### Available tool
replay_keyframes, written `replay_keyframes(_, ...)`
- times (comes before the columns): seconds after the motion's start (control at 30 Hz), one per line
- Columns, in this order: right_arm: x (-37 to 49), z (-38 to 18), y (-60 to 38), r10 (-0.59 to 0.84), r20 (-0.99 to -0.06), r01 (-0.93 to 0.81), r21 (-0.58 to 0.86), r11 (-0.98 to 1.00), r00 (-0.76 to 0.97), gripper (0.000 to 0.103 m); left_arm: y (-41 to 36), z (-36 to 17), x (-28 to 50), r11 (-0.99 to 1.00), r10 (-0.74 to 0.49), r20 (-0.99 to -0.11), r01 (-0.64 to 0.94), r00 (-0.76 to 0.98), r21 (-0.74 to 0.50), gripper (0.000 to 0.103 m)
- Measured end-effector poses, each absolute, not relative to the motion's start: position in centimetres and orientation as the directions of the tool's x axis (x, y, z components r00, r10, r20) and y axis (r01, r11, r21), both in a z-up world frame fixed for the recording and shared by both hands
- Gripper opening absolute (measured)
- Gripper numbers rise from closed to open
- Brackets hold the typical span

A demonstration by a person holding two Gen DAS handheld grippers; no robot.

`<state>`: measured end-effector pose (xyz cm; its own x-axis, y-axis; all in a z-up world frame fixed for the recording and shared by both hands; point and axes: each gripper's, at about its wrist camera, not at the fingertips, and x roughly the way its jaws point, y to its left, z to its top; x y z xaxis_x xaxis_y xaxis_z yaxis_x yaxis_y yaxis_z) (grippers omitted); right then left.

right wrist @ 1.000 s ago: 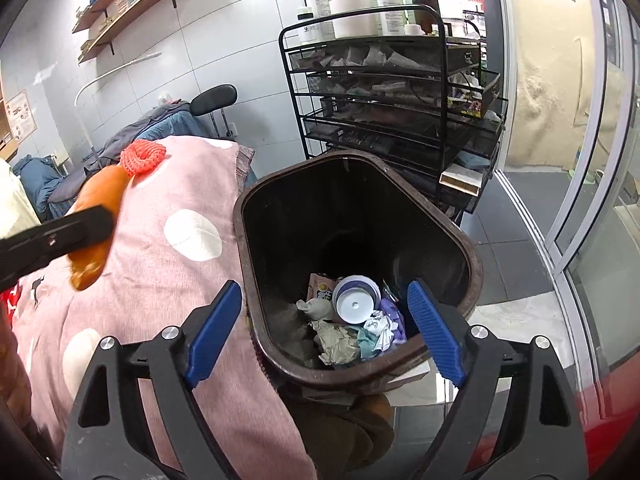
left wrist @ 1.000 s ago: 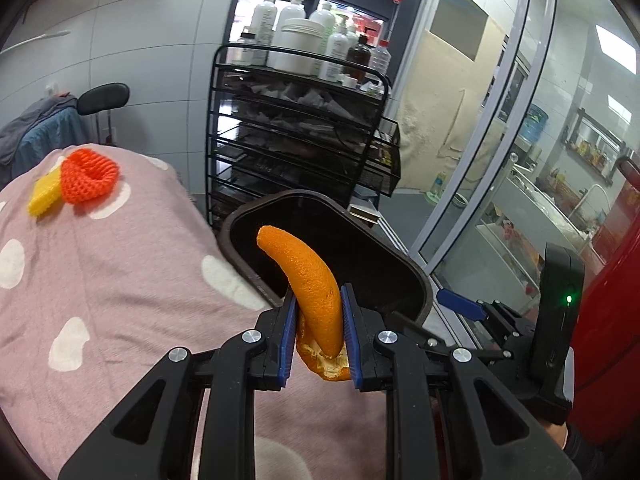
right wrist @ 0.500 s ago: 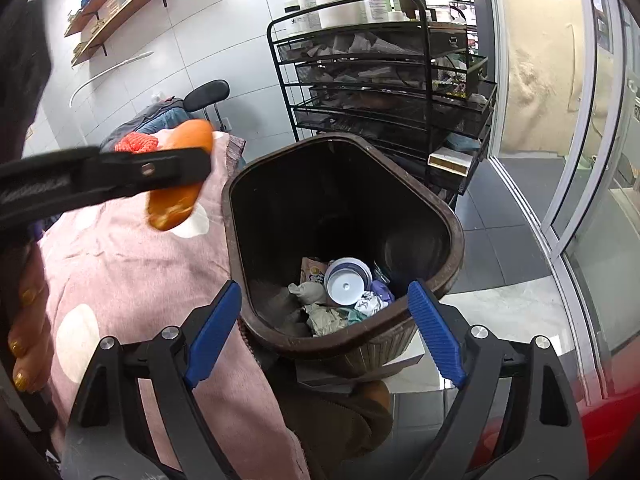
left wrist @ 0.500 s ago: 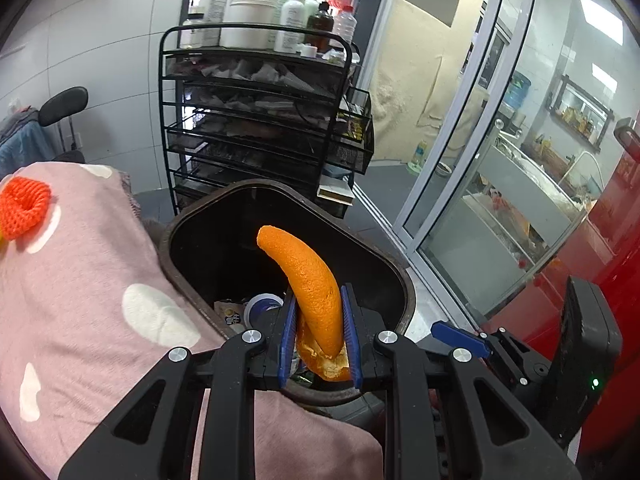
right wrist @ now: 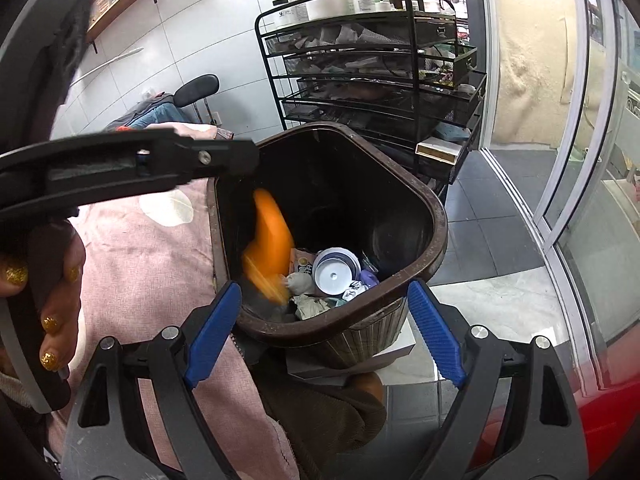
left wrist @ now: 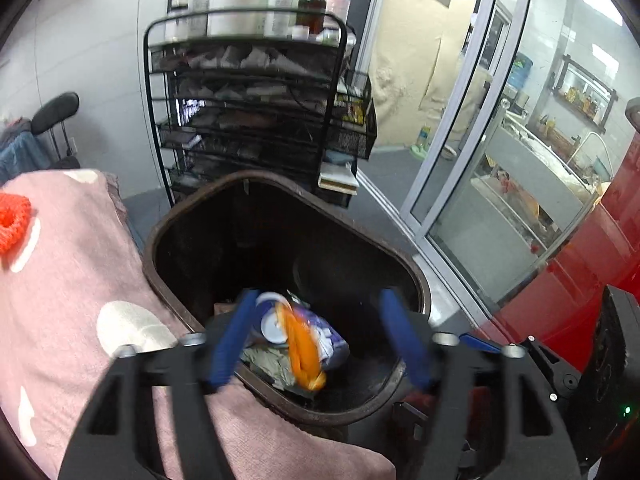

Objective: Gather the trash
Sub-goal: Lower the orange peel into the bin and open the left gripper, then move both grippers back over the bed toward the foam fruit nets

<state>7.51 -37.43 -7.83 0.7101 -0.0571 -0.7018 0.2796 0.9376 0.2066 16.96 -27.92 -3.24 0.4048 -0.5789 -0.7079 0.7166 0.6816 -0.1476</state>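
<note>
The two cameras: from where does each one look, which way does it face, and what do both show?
Left wrist: on the left gripper, looking down into the brown bin; its open blue fingers show, the orange peel falling between them.
Right wrist: on the open right gripper, facing the bin from nearby; the left gripper and the hand holding it show.
Shared: bin, peel, black rack, pink cloth.

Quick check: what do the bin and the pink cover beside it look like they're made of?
Bin: looks like dark brown moulded plastic, with a smooth, slightly glossy rim and a ribbed, weave-like outer wall; it could be imitation rattan. Pink cover: soft fabric with a matte, fuzzy nap and pale spots, probably fleece or a knit.
</note>
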Motion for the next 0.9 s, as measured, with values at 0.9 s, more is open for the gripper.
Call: replay_keyframes(0.9, 10.2, -6.3, -35.3, 0.01, -0.681, 0.193, 0.221, 0.956, 0.732, 0.087, -16.7, -1.0, 14.3, 0.795, -0.548, -0.614, 0.582, 0.567, -0.172, 0.093)
